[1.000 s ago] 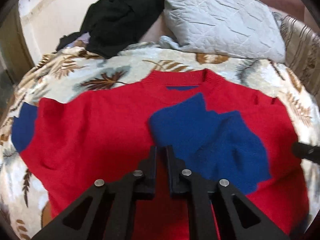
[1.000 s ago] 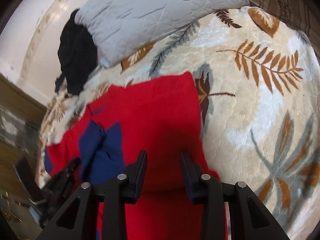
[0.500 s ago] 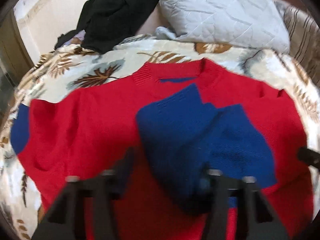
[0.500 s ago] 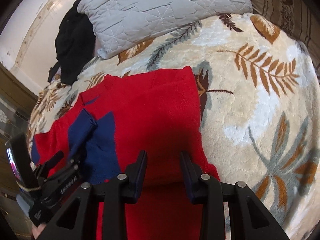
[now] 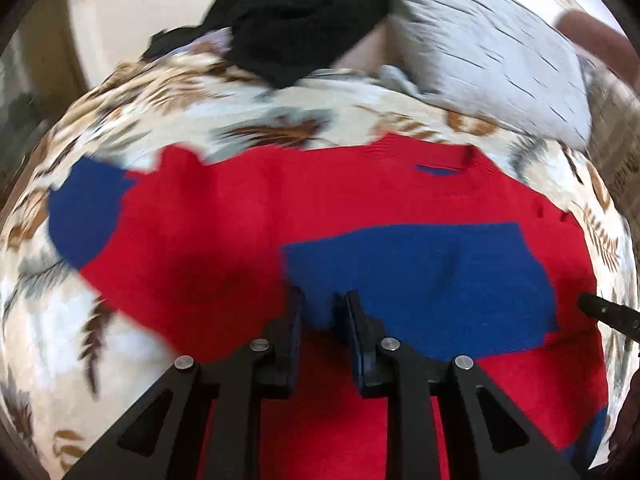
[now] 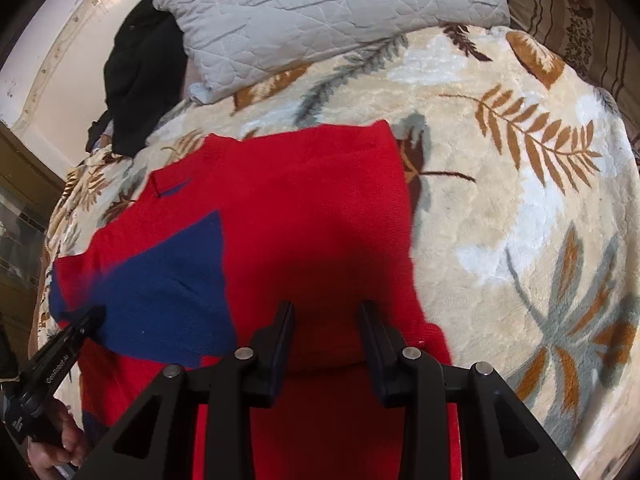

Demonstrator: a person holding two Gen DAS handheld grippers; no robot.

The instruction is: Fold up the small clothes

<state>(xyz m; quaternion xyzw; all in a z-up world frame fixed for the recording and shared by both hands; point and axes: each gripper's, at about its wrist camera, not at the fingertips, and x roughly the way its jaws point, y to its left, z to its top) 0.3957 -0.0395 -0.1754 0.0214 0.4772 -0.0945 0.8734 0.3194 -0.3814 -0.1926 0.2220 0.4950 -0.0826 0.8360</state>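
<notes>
A red sweater (image 5: 248,216) with blue sleeve ends lies spread on a leaf-print blanket (image 5: 168,104). One blue sleeve (image 5: 432,276) is folded flat across the sweater's body. The other blue cuff (image 5: 80,216) lies out at the left. My left gripper (image 5: 322,300) is open, its jaws at the near edge of the folded blue sleeve. My right gripper (image 6: 326,312) is open over the red body (image 6: 312,208), holding nothing. The left gripper also shows in the right wrist view (image 6: 76,328) at the blue sleeve (image 6: 160,288).
A grey quilted pillow (image 6: 320,16) and a black garment (image 6: 140,72) lie at the far end of the bed. Blanket (image 6: 520,200) extends to the right of the sweater. A wall and wooden frame stand at the left.
My left gripper opened, then narrowed a little, and swung left. The blue sleeve went from bunched to lying flatter across the red body. The right gripper stayed open over the sweater.
</notes>
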